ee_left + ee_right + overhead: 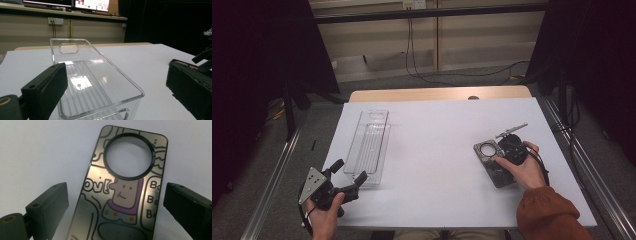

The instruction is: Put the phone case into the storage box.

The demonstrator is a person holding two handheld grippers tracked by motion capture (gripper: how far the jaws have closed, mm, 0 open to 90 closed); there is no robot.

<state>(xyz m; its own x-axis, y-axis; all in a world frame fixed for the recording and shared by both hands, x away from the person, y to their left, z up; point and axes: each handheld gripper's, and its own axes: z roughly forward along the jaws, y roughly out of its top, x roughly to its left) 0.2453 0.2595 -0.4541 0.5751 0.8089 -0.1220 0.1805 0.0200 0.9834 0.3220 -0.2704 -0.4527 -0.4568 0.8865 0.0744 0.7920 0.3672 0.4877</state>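
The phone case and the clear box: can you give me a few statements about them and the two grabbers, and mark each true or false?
1. The clear plastic bin has nothing in it. True.
2. The phone case lies inside the bin. False: it lies on the white table, far to the right.
3. The right gripper has its jaws spread on either side of the case. True.
4. The left gripper is clamped on the bin. False: its jaws are open.
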